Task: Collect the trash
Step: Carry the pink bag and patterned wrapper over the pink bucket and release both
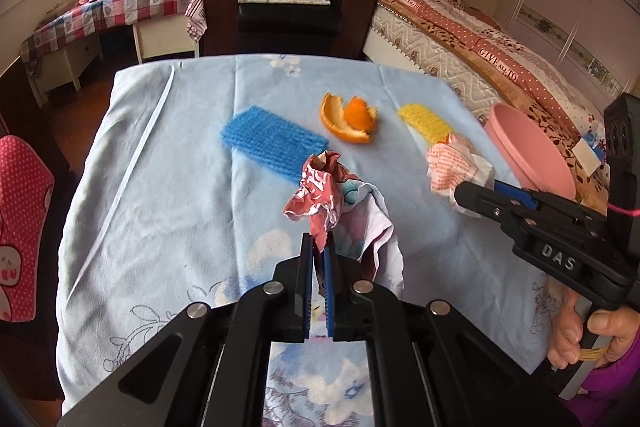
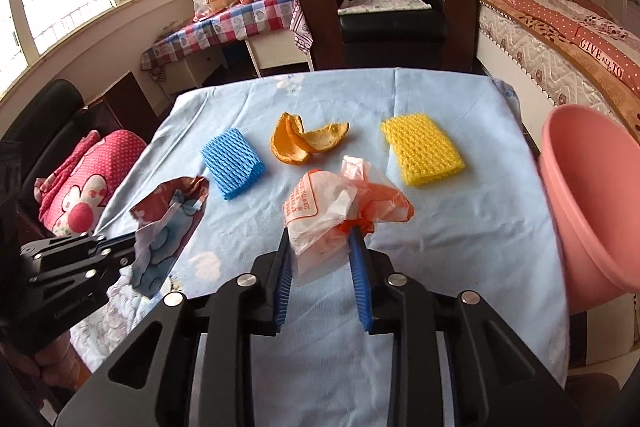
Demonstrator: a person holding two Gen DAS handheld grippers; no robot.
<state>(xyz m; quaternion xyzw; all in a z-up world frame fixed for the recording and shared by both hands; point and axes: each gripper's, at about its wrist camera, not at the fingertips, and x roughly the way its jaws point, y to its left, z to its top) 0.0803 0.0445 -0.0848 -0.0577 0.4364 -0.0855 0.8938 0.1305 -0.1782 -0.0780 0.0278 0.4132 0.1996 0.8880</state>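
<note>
2 fingers sets clamp trash: left gripper [image 1: 319, 247] on red wrapper [image 1: 320, 187], right gripper [image 2: 320, 247] on orange bag [image 2: 340, 203]; pink basin [image 2: 592, 203] beside.

The right gripper [image 2: 320, 247] clamps a crumpled orange-and-white plastic bag [image 2: 340, 203] above the blue tablecloth [image 2: 460, 227]. Orange peel [image 2: 300, 143] lies at 12 o'clock, a yellow foam net [image 2: 422, 147] at 1, a blue foam net [image 2: 232, 157] at 11, and a pink basin [image 2: 592, 203] at 3.
</note>
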